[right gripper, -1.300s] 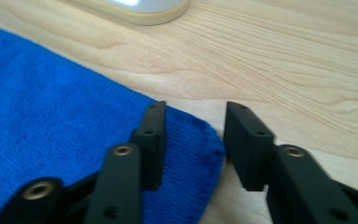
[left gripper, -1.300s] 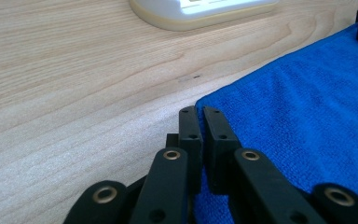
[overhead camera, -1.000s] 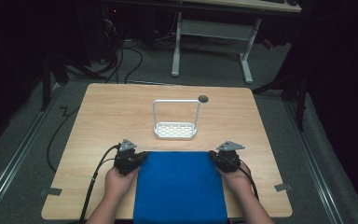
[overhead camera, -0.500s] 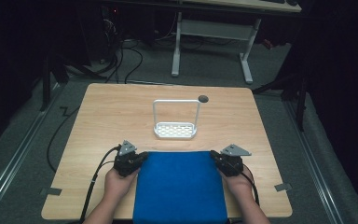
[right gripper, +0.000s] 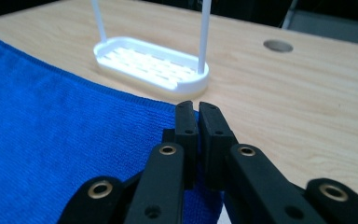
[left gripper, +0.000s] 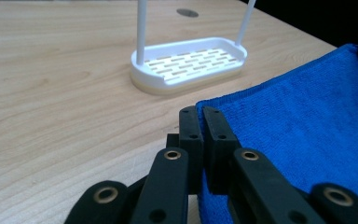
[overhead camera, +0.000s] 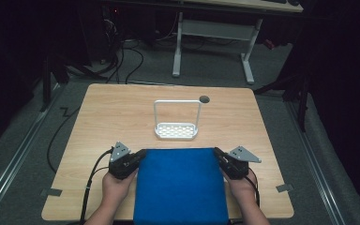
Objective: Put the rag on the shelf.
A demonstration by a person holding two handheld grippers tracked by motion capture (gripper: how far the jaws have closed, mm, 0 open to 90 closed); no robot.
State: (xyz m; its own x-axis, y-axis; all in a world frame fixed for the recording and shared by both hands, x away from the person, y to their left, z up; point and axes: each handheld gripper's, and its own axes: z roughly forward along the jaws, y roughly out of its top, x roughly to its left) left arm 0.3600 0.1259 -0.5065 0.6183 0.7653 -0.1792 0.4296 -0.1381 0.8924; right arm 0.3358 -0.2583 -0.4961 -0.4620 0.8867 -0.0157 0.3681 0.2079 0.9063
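A square blue terry cloth (overhead camera: 180,185) lies spread on the light wooden desk (overhead camera: 103,117), covering the near middle of it and reaching to the edge at six o'clock. The left gripper (overhead camera: 139,157) is closed on the cloth's far left corner, at about nine o'clock from the cloth's centre; in the left gripper view (left gripper: 200,119) the two black jaws stand pressed together with the blue edge caught between them, the corner lifted slightly off the wood. The right gripper (overhead camera: 218,155) is closed on the far right corner, at about three o'clock from the cloth's centre; in the right gripper view (right gripper: 196,114) the jaws are likewise pinched on the hem. A hand (overhead camera: 117,187) holds the left gripper from behind, and another hand (overhead camera: 241,187) holds the right one, both coming in from six o'clock.

At twelve o'clock from the cloth, near its far edge but apart from it, stands a white plastic slotted oval tray with a tall thin wire hoop (overhead camera: 176,130), upright on the desk. Beyond it, toward one o'clock, a round dark cable hole (overhead camera: 204,99) sits in the desk top. A black cable (overhead camera: 91,178) trails from the left gripper toward seven o'clock.
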